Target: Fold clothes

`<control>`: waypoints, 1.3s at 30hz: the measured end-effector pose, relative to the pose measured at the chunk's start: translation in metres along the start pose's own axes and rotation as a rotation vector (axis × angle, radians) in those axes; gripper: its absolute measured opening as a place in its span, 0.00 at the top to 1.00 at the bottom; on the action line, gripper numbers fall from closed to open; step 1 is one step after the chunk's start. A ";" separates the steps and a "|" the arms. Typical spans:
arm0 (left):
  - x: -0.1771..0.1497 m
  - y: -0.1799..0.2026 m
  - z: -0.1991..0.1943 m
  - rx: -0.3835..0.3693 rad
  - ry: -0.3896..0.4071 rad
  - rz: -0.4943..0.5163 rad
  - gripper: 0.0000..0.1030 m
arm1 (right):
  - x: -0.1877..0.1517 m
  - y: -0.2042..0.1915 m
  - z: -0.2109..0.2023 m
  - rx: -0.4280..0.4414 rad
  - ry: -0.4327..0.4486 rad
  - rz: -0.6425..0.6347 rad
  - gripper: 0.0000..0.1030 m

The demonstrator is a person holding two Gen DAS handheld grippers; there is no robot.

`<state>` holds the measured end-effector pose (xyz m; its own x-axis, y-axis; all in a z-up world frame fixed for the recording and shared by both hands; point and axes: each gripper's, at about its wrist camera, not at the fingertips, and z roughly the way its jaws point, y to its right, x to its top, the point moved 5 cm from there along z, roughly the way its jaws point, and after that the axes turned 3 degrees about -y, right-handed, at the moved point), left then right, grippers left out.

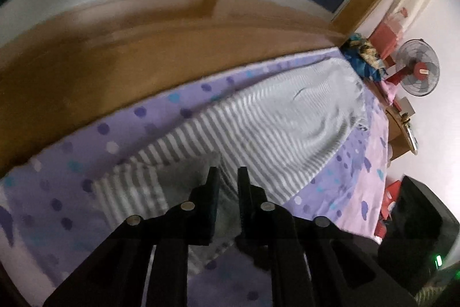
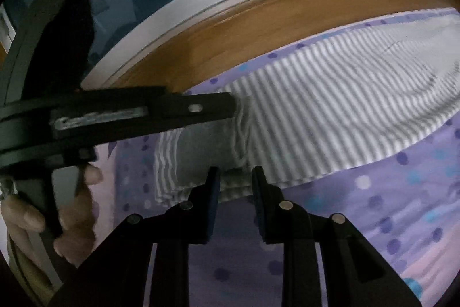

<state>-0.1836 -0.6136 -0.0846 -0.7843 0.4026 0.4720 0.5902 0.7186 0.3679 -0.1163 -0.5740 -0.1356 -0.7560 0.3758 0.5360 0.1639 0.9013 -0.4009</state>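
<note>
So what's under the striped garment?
The striped garment lies on a purple dotted bedsheet, which shows all around it. What the sheet looks like directly beneath the cloth is covered.

You have a soft knit striped garment point(image 2: 330, 105), grey and white and finely ribbed, lying on the matt cotton-looking bedsheet point(image 2: 402, 206), lilac with dots. Beyond the garment runs a smooth, faintly glossy wooden headboard point(image 1: 143, 48). Your grippers' fingers point(image 1: 214, 192) look like matt black plastic with small shiny metal pins.

One striped garment point(image 1: 258, 128), one dotted bedsheet point(image 1: 57, 192), one fan point(image 1: 418, 68), two grippers point(image 2: 234, 177).
</note>
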 end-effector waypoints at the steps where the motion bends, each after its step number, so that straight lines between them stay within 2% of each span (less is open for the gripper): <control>1: 0.000 -0.001 -0.010 0.003 0.019 0.014 0.78 | 0.001 0.001 -0.005 -0.001 0.010 -0.006 0.78; 4: 0.002 -0.008 -0.041 0.027 0.078 0.043 0.73 | 0.004 -0.010 -0.018 -0.032 0.057 -0.068 0.78; 8: -0.002 -0.026 -0.033 0.043 0.041 0.043 0.72 | 0.014 -0.031 -0.019 -0.026 0.088 -0.151 0.78; 11: -0.011 -0.040 -0.009 0.052 -0.020 0.020 0.72 | 0.021 -0.040 0.004 -0.020 0.051 -0.174 0.78; 13: -0.019 -0.051 0.010 0.072 -0.055 0.001 0.72 | 0.023 -0.029 0.012 -0.042 0.019 -0.162 0.78; 15: -0.022 -0.059 0.019 0.056 -0.037 -0.016 0.72 | 0.019 -0.018 0.032 -0.068 -0.019 -0.145 0.79; 18: -0.021 -0.062 0.018 0.033 -0.037 -0.032 0.72 | 0.023 -0.015 0.033 -0.060 -0.012 -0.150 0.79; 21: -0.020 -0.064 0.010 0.044 -0.035 -0.035 0.72 | 0.022 -0.019 0.030 -0.087 -0.022 -0.189 0.77; 22: -0.020 -0.065 0.004 0.051 -0.024 -0.041 0.72 | 0.022 -0.020 0.026 -0.098 -0.025 -0.198 0.75; 24: -0.021 -0.071 -0.010 0.061 0.003 -0.058 0.72 | 0.021 -0.025 0.016 -0.106 -0.010 -0.214 0.59; 27: -0.025 -0.083 -0.022 0.042 0.006 -0.100 0.71 | 0.016 -0.037 -0.006 -0.085 0.024 -0.242 0.42; 29: -0.029 -0.090 -0.023 0.008 -0.011 -0.131 0.63 | 0.013 -0.049 -0.012 -0.074 0.035 -0.273 0.41; 33: -0.033 -0.100 -0.012 -0.015 -0.033 -0.183 0.63 | 0.001 -0.074 -0.007 -0.060 0.000 -0.361 0.41; 39: -0.026 -0.096 0.002 -0.095 -0.053 -0.207 0.63 | -0.019 -0.098 0.029 -0.177 -0.064 -0.549 0.41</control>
<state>-0.2203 -0.6920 -0.1335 -0.8982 0.2829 0.3366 0.4287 0.7334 0.5276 -0.1358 -0.6759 -0.1278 -0.7959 -0.1660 0.5822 -0.1640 0.9848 0.0567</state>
